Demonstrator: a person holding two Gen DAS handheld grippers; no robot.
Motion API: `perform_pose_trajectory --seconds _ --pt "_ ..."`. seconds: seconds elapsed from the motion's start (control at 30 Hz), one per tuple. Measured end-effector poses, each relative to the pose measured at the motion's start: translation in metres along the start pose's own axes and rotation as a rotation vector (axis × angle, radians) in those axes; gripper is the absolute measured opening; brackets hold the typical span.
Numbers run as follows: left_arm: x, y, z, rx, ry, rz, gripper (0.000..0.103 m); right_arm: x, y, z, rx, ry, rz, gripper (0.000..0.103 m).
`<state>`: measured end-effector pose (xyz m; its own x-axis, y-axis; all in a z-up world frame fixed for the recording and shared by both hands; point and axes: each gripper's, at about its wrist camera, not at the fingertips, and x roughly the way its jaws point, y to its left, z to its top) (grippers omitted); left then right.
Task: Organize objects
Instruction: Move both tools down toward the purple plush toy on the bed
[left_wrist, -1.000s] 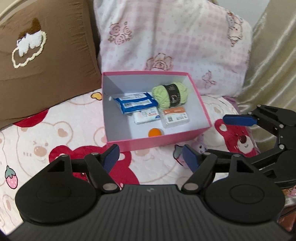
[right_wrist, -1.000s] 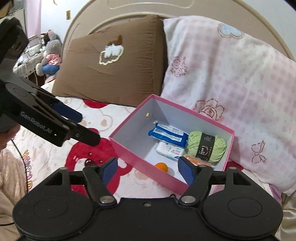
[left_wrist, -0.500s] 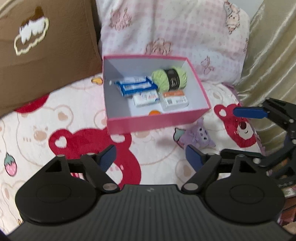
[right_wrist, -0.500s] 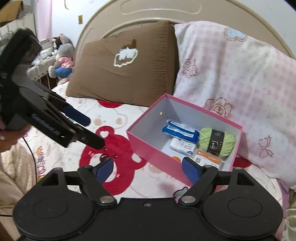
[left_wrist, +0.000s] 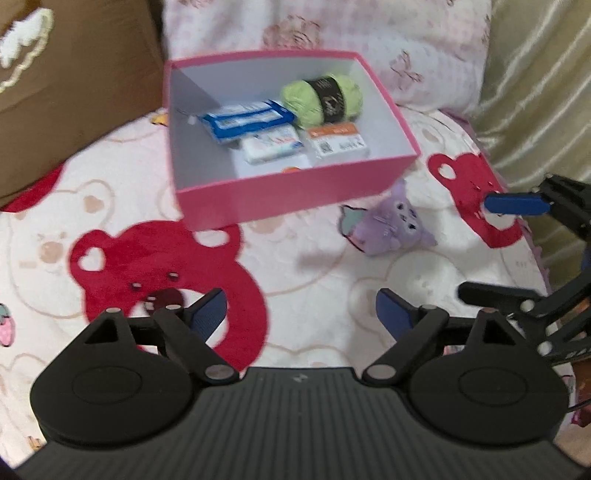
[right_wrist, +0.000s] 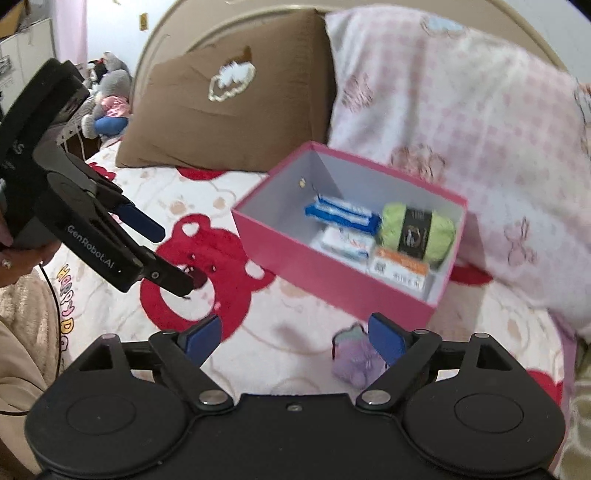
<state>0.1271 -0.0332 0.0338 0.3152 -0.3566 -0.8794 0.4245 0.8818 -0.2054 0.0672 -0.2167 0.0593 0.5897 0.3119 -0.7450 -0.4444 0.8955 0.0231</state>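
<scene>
Beside pink box (left_wrist: 295, 192): purple plush (left_wrist: 388, 229), seemingly loose | left gripper (left_wrist: 301, 314) apart | right gripper (right_wrist: 291, 334) apart

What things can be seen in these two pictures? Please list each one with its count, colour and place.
Cardboard box: one, pink outside, white inside, open, on the bed.
Yarn ball: one, light green with black band, inside the box, far right.
Flat packet: one, blue and white, in the box, left of the yarn.
Small pack: one, white, in the box, nearer than the blue packet.
Labelled pack: one, orange and white, in the box below the yarn.
Plush toy: one, purple, on the bedsheet outside the box.
Pillows: brown, pink checked, behind the box.
Left gripper: open, empty.
Right gripper: open, empty, the plush beside its right finger.
</scene>
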Motion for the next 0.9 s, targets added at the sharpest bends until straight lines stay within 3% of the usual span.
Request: perform_pose_trajectory --seconds 0.23,0.47,0.73,0.9 --pt "0.026 -0.015 0.001 -0.018 0.029 -0.057 0.088 0.014 -0.010 -0.024 0.008 0.028 -0.007 0.089" --pt "0.048 -0.023 -0.013 0.010 -0.009 -0.093 0.088 0.030 -0.018 -0.048 0.010 0.035 0.003 0.089" --pt "0.074 -0.018 -0.019 -0.044 -0.132 -0.088 0.088 0.050 -0.042 -0.071 0.111 -0.015 0.002 0.089" --pt "0.098 -0.022 -0.019 -0.051 -0.182 -0.061 0.088 0.073 -0.060 -0.084 0.072 -0.007 -0.098 0.089"
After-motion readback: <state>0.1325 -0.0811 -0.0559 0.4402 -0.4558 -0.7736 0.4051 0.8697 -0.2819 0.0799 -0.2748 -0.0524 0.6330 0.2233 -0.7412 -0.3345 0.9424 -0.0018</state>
